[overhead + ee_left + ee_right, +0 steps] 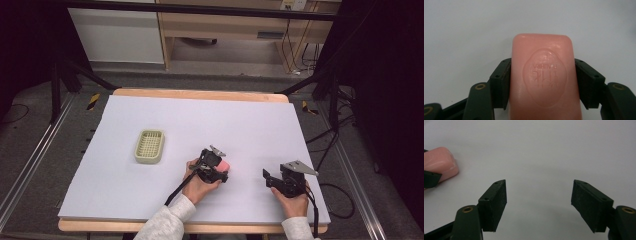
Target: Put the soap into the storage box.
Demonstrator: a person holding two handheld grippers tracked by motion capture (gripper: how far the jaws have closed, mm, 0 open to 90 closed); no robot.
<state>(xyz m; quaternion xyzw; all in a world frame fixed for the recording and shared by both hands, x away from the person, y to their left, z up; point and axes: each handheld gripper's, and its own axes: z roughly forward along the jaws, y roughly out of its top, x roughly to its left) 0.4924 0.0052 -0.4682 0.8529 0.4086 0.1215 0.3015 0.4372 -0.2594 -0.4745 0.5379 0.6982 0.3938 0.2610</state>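
Left claw (542, 82) clamped on both long sides of pink soap bar (543, 75), bar flat on white tabletop (250, 125) near front centre; right claw (539, 205) wide apart, nothing between pads, just right of bar; green slatted soap dish (149, 146) well apart to left

The desk (150, 200) is seen from above and behind the person, looking forward and down, from far enough that its whole white top is taken in. The left gripper view is set close over the pink soap (544, 77), along its own jaws. The right gripper view is aimed low across bare desk; the same soap (440, 163) is shared at its left edge
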